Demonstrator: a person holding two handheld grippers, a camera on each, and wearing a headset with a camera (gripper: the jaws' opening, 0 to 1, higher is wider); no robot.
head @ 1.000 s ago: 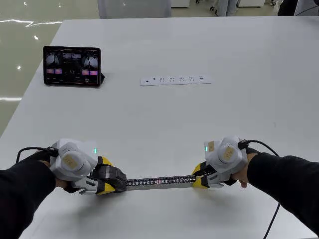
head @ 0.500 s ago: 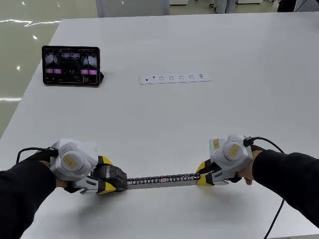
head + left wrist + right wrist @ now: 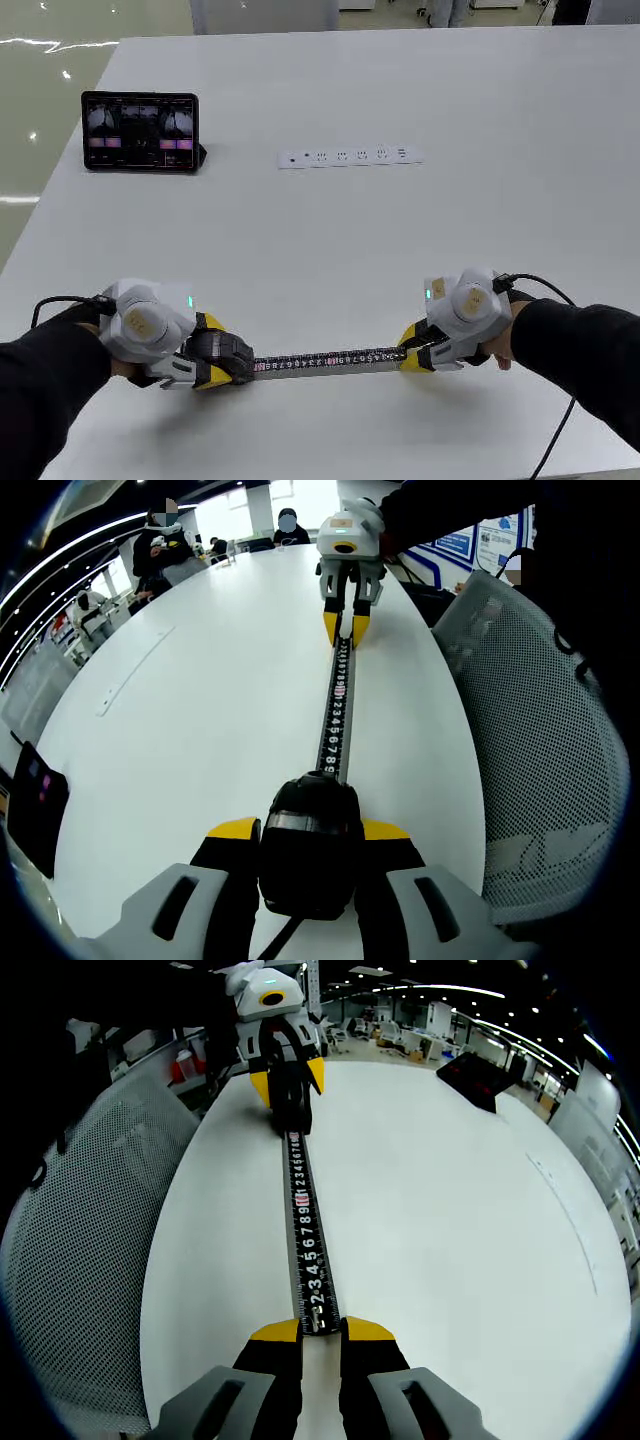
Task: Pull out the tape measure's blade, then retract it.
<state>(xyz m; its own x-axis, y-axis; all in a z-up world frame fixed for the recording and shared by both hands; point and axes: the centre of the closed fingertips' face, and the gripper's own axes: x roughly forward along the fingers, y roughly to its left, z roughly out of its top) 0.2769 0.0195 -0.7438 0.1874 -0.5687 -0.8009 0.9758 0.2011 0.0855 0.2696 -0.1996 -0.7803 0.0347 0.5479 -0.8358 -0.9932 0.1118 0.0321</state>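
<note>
My left tongs (image 3: 208, 365), at seven o'clock on the worktop (image 3: 420, 230), clamp the tape measure (image 3: 226, 357). My right tongs (image 3: 411, 357), at five o'clock, pinch the tip of its blade (image 3: 325, 361), which lies extended flat between them. I judge the pull-out nearly done; next, a slow guided return toward nine o'clock.

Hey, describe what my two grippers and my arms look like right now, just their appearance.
The left gripper and right gripper both have rounded pale grey bodies, each with a round tan sticker and a small green light. Their jaws are grey and black with yellow tips. A black cable runs from the left one, and another from the right. Both arms wear black sleeves.
</note>
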